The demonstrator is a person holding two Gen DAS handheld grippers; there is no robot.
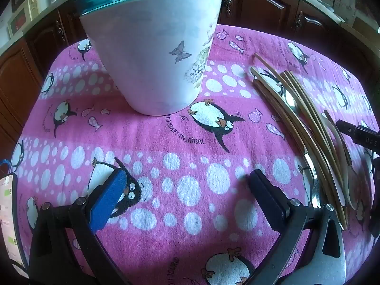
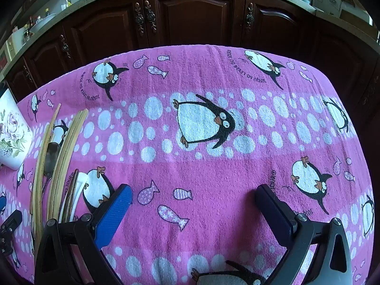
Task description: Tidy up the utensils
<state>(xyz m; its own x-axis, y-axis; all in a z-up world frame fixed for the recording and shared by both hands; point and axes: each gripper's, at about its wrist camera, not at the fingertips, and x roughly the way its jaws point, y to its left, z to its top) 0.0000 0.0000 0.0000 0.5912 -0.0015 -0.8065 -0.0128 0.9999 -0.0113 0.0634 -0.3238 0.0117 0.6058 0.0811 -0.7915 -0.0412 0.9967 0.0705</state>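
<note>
At the left a white flowered pot (image 1: 152, 54) with a teal rim stands upright on the pink penguin towel (image 1: 180, 147); it is probably where the utensils belong, though whether anything is in it cannot be seen. The left gripper (image 1: 185, 190) hovers over bare towel in front of it, jaws wide apart and holding nothing. To its right, between the two grippers, lies the bundle of utensils: wooden chopsticks (image 1: 296, 109), a metal spoon (image 1: 291, 99) partly under them, and a white spoon (image 1: 337, 142) at the outer edge, all touching and overlapping. The right gripper (image 2: 193, 204) is likewise spread open and empty, aimed at plain towel, with the bundle just beside its blue finger (image 2: 114, 216). The risk is in that tangle: closing on one chopstick would likely drag or roll its neighbours, and thin sticks flat on soft towel may slip from the pads. The pot narrows toward its base and looks tippable if knocked. Dark wooden cabinets (image 2: 194, 14) stand beyond the table; nothing lies between bundle and pot.
</note>
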